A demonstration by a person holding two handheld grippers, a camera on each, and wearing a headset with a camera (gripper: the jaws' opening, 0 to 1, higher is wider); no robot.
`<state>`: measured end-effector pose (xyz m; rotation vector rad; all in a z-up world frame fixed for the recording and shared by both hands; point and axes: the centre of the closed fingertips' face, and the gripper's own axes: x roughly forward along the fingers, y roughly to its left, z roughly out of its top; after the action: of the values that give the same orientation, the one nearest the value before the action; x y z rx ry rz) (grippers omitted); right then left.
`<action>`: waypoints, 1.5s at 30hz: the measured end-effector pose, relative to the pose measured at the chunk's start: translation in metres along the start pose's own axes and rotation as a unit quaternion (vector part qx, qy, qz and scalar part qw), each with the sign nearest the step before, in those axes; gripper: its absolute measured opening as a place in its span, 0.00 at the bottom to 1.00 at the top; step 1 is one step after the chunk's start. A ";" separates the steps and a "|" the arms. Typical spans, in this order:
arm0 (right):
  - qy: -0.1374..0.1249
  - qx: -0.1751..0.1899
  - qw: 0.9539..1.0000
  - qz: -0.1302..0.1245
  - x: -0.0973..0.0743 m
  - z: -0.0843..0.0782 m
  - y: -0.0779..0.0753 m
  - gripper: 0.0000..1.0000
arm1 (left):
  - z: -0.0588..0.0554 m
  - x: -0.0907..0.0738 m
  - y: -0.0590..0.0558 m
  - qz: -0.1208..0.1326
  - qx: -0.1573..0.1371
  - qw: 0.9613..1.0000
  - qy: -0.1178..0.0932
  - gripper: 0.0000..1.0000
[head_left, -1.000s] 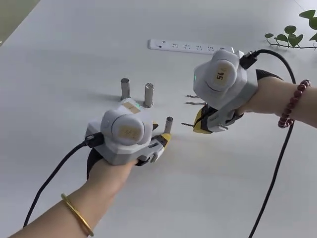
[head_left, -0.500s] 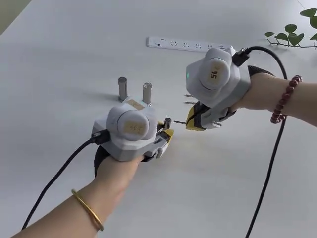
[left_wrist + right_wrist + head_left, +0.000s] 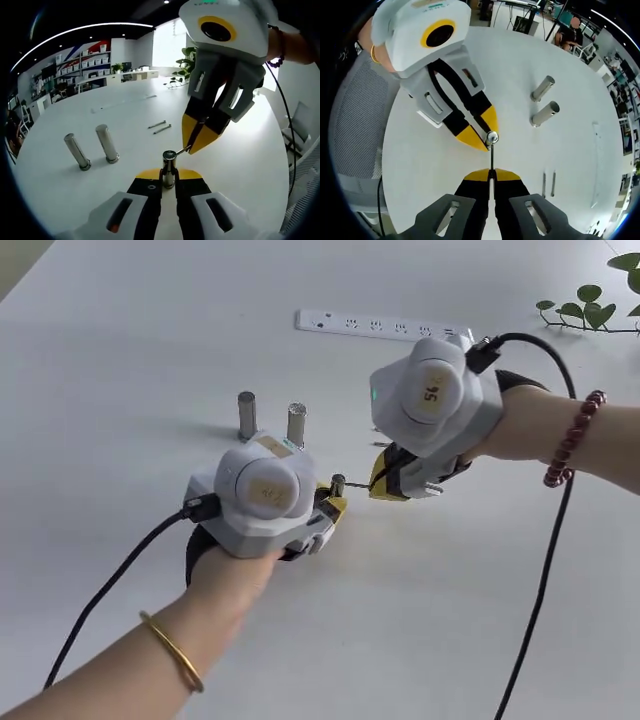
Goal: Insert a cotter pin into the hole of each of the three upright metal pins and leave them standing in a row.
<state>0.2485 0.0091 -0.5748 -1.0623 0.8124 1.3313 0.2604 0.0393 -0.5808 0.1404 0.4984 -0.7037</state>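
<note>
- While the left gripper (image 3: 169, 176) is clamping one metal pin (image 3: 169, 164) upright, the right gripper (image 3: 491, 176) is pinching a cotter pin (image 3: 492, 156), bringing its tip to the pin head from 3 o'clock.
- The insertion step is calling for fine alignment with the hole; two bare pins (image 3: 297, 424) are standing at 10 o'clock.

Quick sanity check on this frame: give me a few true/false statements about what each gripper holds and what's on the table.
1. The left gripper is shut on an upright metal pin. True.
2. The right gripper is open and empty. False: it is shut on a cotter pin, whose tip meets the held metal pin near its top.
3. The other two metal pins lie flat on the table. False: both stand upright, side by side.
4. Two spare cotter pins lie on the table. True.
5. The power strip lies between the two grippers. False: it lies on the far side of the table, beyond them.
</note>
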 end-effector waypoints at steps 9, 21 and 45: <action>-0.002 -0.005 1.000 -0.003 -0.001 0.001 -0.004 0.00 | -0.003 0.002 -0.002 -0.011 0.018 1.000 0.003 0.07; -0.001 -0.015 1.000 -0.004 -0.003 0.004 0.000 0.00 | -0.006 0.005 -0.003 -0.014 0.023 1.000 0.007 0.07; -0.008 -0.004 1.000 -0.008 0.001 0.026 0.002 0.00 | -0.005 0.008 -0.006 -0.012 0.032 0.999 -0.010 0.07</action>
<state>0.2441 0.0332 -0.5674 -1.0608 0.7871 1.3284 0.2598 0.0311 -0.5889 0.1867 0.4594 -0.7436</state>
